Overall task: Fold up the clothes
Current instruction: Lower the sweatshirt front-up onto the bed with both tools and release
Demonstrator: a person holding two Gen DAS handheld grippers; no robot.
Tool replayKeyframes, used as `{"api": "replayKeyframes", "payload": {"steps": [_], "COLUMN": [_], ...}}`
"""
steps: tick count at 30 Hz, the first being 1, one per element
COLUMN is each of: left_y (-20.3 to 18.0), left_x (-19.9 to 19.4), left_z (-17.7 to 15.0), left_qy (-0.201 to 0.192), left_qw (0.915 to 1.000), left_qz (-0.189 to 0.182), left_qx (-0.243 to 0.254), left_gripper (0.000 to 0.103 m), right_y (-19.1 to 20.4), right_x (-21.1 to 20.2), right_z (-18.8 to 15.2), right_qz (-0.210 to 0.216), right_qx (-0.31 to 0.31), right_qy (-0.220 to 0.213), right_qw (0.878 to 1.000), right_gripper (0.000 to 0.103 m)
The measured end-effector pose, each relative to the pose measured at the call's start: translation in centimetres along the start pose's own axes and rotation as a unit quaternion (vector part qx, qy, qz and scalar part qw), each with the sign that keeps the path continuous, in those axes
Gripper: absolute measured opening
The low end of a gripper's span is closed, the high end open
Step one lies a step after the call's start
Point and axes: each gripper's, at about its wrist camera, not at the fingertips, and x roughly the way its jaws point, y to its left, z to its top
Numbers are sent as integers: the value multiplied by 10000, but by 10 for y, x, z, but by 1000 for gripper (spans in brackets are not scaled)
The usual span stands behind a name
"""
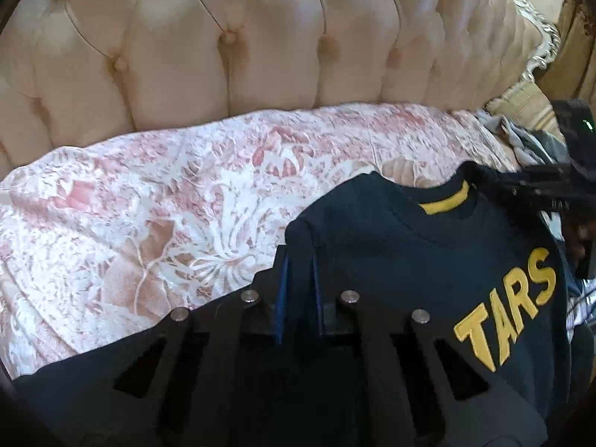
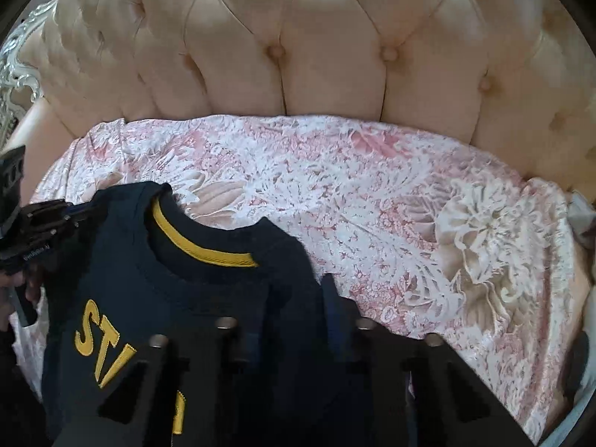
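Both tongs, left tongs and right tongs, pinch the navy sweatshirt by its shoulders, held over the floral bedspread below the tufted headboard. Next, I judge: lay it flat.

Navy sweatshirt with yellow letters and collar lining; pink-and-white floral bedspread; cream tufted headboard.
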Motion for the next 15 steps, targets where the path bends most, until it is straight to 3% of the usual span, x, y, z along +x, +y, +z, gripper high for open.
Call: {"api": "replayKeyframes", "payload": {"steps": [2, 6, 9, 10, 12, 14, 15], "left_y": [-1, 3, 4, 6, 9, 12, 14], "left_x": [1, 12, 14, 11, 5, -5, -11], "left_z": [-1, -7, -10, -9, -9, -7, -5], "left_qy": [-30, 89, 112, 79, -2, -104, -190], "left_qw": [9999, 9994, 9989, 9986, 9979, 9975, 9969], "left_qz": [115, 312, 424, 485, 583, 600, 652], "left_qx": [10, -103, -161, -201, -280, -354, -390], "left_gripper": [14, 15, 25, 36, 48, 50, 50], "right_y": [11, 12, 8, 6, -6, -24, -34], "right_x": [-7, 2, 7, 2, -12, -28, -37], "right_z": [-5, -9, -8, -8, -9, -14, -18], "right_qz": [-329, -373, -246, -128, 218, 492, 592], "right_qx": [-131, -43, 15, 46, 296, 609, 797], "right_qy": [-242, -184, -108, -149, -256, -380, -452], "right_qw": [9991, 9991, 9996, 9998, 9990, 9962, 9940], "right_gripper": [23, 23, 24, 26, 48, 64, 66]}}
